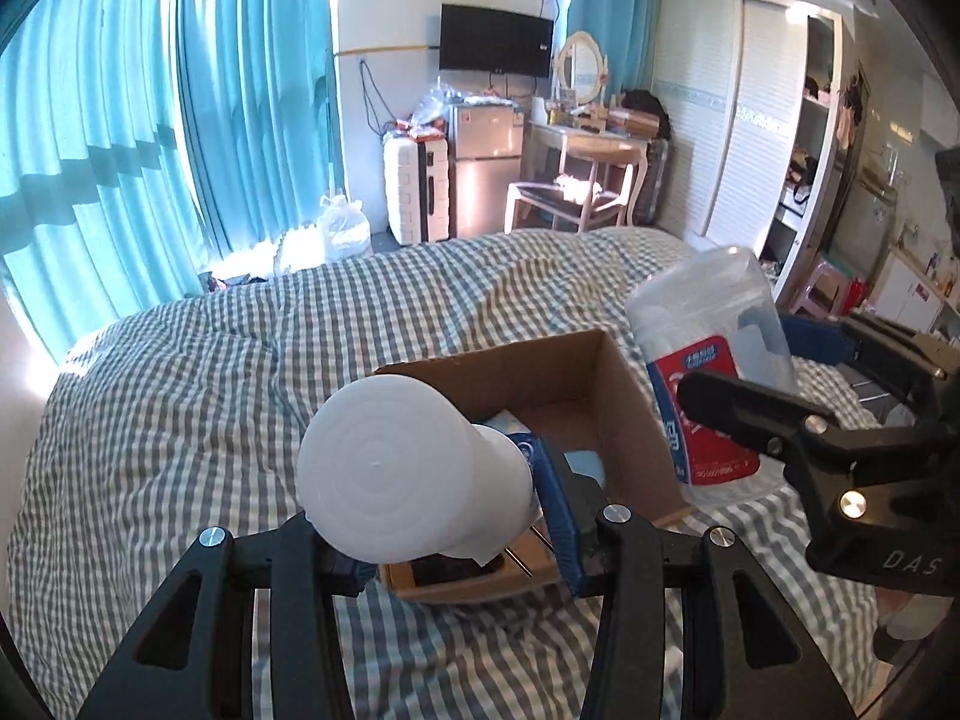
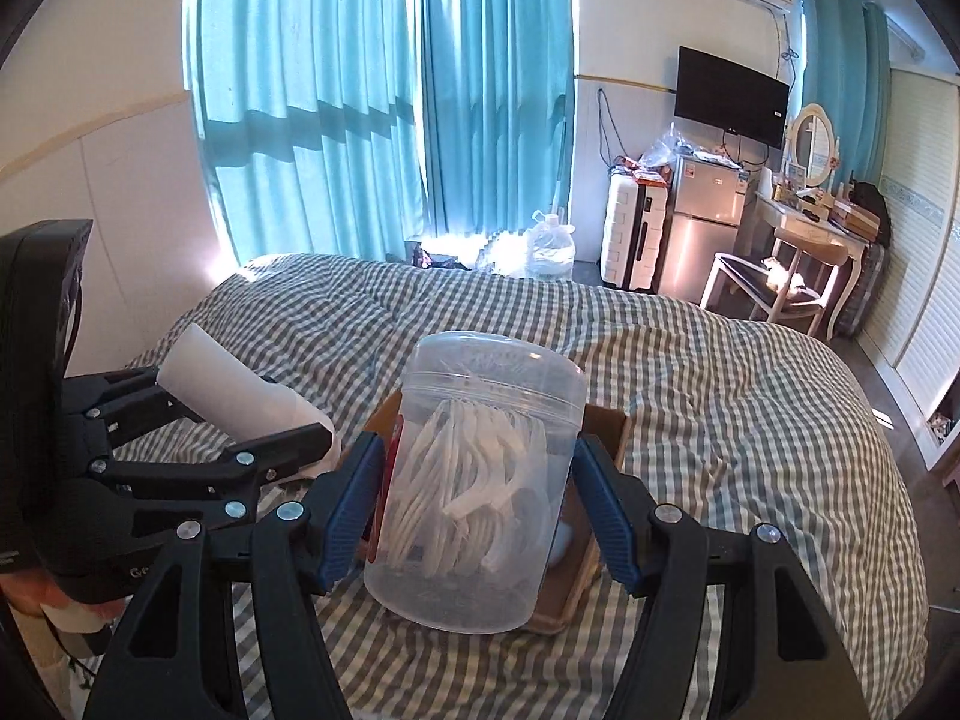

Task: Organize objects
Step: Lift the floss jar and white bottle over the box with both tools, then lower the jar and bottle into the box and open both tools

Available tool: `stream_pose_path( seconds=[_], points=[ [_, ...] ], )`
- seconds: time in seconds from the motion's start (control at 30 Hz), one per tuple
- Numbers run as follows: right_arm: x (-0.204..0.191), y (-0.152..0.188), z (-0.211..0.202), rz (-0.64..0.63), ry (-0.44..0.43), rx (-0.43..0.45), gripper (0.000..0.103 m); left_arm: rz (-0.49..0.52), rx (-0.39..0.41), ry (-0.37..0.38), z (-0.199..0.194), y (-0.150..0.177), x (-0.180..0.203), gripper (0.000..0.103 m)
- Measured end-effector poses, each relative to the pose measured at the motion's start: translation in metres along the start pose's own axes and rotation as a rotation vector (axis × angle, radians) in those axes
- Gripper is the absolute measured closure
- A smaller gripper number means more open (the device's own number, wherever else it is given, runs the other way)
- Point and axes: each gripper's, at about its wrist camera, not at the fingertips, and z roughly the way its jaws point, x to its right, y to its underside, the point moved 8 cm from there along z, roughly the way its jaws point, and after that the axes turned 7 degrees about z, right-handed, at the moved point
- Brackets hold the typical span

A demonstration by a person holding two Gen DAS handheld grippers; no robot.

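Checked grey-and-white bedding covers a wide bed, with turquoise curtains behind it and a small fridge against the far wall. On the bedding sits an open cardboard box, and both grippers hang above it.

The left gripper is closed on a white plastic bottle — its blue pads press the narrower body, while the broad flat end points toward the camera. The right gripper holds a clear plastic jar with a lid on top and a red label on one side; through the wall one sees many small white floss picks. Its pads touch the jar on both sides, at about the middle of the height.

Both things look light. The bottle seems stiff but smooth, so it could slide between the pads if the grip is loose; I think the narrow part is the right place to hold it, because the wide end stops it from slipping through. The jar has thin walls, which may bend under strong pressure, and the lid could come off if it is squeezed near the top — the lower middle is safer. Inside the box something pale blue lies on the bottom; what it is I cannot tell.
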Motion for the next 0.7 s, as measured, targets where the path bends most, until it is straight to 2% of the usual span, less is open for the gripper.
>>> stream_pose_path(
  seconds=[0.17,0.4,0.53,0.7],
  points=[
    [0.016,-0.014,0.043,0.022,0.011,-0.030,0.038,0.007,-0.055,0.021,0.047,-0.006,0.002,0.057],
    [0.040,-0.008,0.101,0.038,0.044,-0.087,0.038,0.022,-0.133,0.069,0.110,0.007,0.010,0.057],
    [0.047,-0.001,0.129,0.043,0.042,-0.120,0.038,0.018,-0.180,0.086,0.135,0.019,0.009,0.057],
    [0.055,0.018,0.150,0.045,0.048,-0.148,0.038,0.028,-0.193,0.125,0.150,0.024,0.016,0.057]
  ],
)
